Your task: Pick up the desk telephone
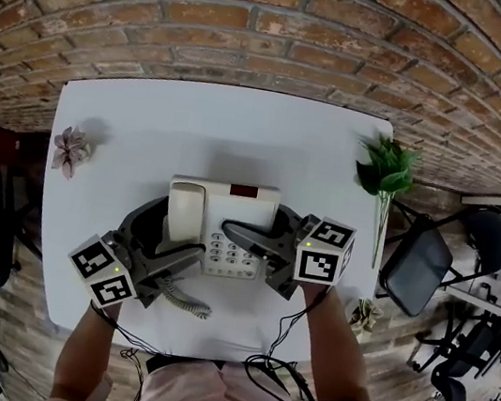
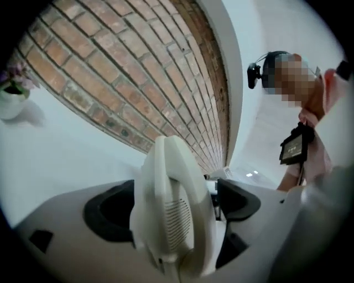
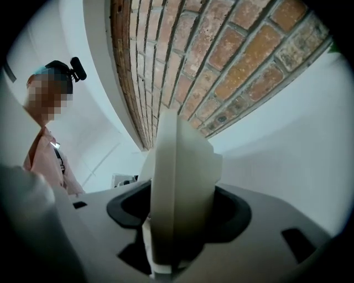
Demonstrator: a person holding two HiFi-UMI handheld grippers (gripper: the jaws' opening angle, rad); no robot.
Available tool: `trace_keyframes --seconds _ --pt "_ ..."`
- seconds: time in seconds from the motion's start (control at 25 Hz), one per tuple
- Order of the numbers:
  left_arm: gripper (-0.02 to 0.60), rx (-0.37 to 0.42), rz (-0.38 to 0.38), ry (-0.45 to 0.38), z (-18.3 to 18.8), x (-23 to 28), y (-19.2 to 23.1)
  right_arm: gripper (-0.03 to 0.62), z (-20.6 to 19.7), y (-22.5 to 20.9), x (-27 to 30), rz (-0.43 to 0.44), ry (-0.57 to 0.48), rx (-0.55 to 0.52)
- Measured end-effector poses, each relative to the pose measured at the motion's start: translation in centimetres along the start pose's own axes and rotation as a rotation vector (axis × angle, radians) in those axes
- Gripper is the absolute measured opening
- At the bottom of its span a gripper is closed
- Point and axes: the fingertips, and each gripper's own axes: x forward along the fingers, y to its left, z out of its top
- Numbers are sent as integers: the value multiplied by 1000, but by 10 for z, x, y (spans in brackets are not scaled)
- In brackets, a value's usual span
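White table (image 1: pixel 148 130); pink flower pot (image 1: pixel 71 151) left; green plant (image 1: pixel 387 170) right; brick wall (image 1: pixel 281 19) behind.

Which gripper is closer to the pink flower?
Left. The left hand-held gripper is at the telephone end nearest the pink flower; the right hand-held gripper is at the far end.

Head view steeply down over table (image 1: pixel 242 136), both gripper views close, level, sharing telephone (image 2: pixel 174 215), brick wall (image 2: pixel 127 72)

Our left gripper (image 1: pixel 168 236) stands wide open; our right gripper (image 1: pixel 255 229) has its jaws pressed on the telephone (image 1: pixel 240 206); both point inward from our outstretched forearms
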Motion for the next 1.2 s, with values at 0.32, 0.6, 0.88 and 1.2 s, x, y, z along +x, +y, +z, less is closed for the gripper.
trace_keyframes --seconds 0.32,0.6,0.88,1.2 --pt "459 -48 -96 43 12 20 4 270 -1 1 1 4 8 1" --pt "430 -80 -101 34 11 23 6 264 -4 -1 -2 -12 15 20" --pt "418 32 -69 53 13 16 -12 255 -4 13 -6 -18 34 -20" --pt "417 78 -55 14 25 9 -43 253 4 42 -20 -2 19 -71"
